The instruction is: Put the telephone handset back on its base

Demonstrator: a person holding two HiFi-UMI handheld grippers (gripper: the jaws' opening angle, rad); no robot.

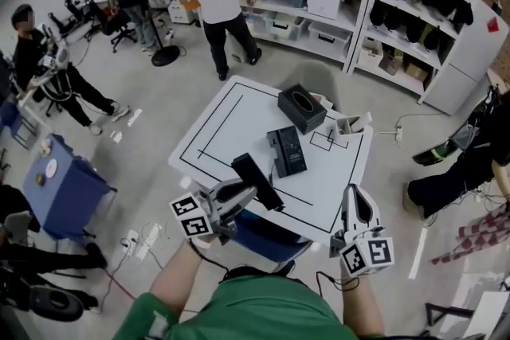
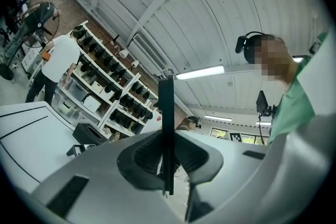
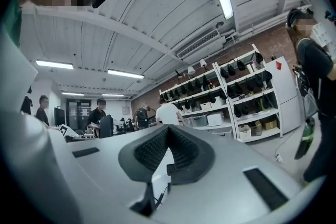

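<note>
Spread under the head view: a white desk [image 1: 231, 131] ruled with black lines. Toward its far side, a black tissue box [image 1: 301, 108] with an oval slot on top. Near the middle, lying flat, a black telephone base [image 1: 286, 151], just in front of the box and apart from it. Over the desk's near part, just left of the base and not touching it, the black handset [image 1: 256, 181], slanting from the base's side down toward the near edge. Clamped round its near end, the left gripper [image 1: 247, 192]. In the left gripper view, fingers [image 2: 144, 157] closed narrow on the handset's thin edge, an upright dark bar between them. Off the desk's near right corner, well apart from the handset, the right gripper [image 1: 356, 199]. Fingers [image 3: 152, 147] pressed together there, gripping nothing.
</note>
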